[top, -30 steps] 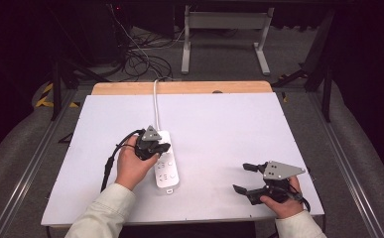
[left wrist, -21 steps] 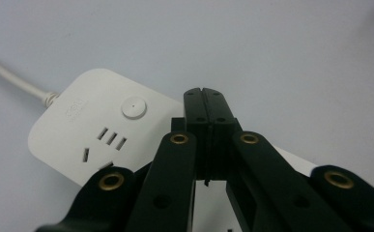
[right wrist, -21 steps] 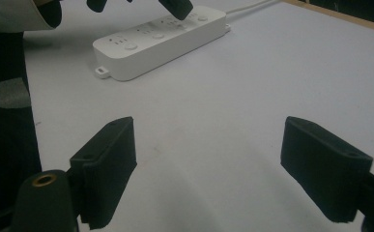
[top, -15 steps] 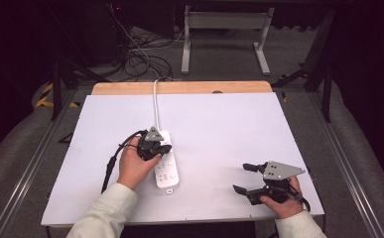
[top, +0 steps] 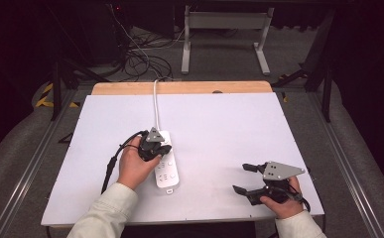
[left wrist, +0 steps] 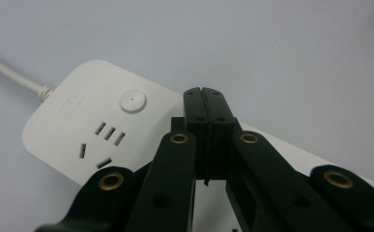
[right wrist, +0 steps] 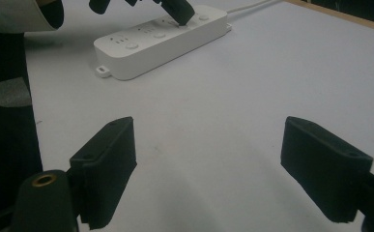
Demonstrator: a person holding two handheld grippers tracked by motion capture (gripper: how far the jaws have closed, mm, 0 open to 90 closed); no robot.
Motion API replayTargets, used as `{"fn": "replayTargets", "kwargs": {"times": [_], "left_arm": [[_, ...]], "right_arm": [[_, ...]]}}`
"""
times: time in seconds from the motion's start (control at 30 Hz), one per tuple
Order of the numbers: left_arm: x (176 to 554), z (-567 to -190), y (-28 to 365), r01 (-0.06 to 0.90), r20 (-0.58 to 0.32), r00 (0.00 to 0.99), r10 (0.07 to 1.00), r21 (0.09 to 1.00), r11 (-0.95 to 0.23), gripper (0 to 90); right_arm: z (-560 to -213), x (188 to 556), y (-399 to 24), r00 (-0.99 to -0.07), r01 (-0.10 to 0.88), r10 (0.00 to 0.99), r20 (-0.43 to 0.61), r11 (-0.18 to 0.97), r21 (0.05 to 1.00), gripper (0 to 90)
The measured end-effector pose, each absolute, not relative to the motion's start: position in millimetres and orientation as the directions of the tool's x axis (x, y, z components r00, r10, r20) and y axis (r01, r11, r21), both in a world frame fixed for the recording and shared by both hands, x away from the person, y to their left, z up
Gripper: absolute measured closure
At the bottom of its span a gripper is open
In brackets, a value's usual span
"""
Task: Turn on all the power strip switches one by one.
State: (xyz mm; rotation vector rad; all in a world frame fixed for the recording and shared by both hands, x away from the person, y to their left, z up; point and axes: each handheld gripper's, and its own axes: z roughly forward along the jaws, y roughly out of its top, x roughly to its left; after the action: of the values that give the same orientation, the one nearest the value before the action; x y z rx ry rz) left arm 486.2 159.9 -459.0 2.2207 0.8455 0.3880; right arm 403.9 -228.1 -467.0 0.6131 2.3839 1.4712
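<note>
You are pressing your left gripper [left wrist: 205, 96], its black jaws clenched together with nothing between them, down on the white plastic power strip [top: 166, 166] lying on the white table sheet [top: 219, 129] left of centre. Your right gripper [top: 243, 178] is resting near the front right edge, jaws released and empty.

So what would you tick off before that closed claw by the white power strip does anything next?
1. Left gripper jaws shut, nothing between them: ok.
2. Its tip over the white plastic power strip, beside the round white button: ok.
3. Tip actually touching the strip: cannot tell.
4. Strip lying flat on the white table sheet, its white cable running off the far edge: ok.
5. Right gripper open, holding nothing, well apart from the strip: ok.
</note>
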Motion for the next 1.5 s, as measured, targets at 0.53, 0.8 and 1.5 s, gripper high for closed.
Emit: {"fn": "replayTargets", "kwargs": {"times": [0.53,0.8,1.5], "left_arm": [[486,-461,157,0.453,0.035,0.740,0.671,0.711,-0.537,90.0],[487,-463,160,0.470,-0.002,0.737,0.675,0.720,-0.510,90.0],[486,-437,170,0.422,-0.005,0.716,0.698,0.800,-0.427,89.9]], "right_arm": [[-467,404,-227,-0.875,0.208,0.484,-0.011,0.397,0.894,20.4],[-467,403,-226,-0.875,0.210,0.484,-0.008,0.394,0.895,20.2],[-468,405,-227,-0.874,0.215,0.486,-0.004,0.394,0.894,19.9]]}}
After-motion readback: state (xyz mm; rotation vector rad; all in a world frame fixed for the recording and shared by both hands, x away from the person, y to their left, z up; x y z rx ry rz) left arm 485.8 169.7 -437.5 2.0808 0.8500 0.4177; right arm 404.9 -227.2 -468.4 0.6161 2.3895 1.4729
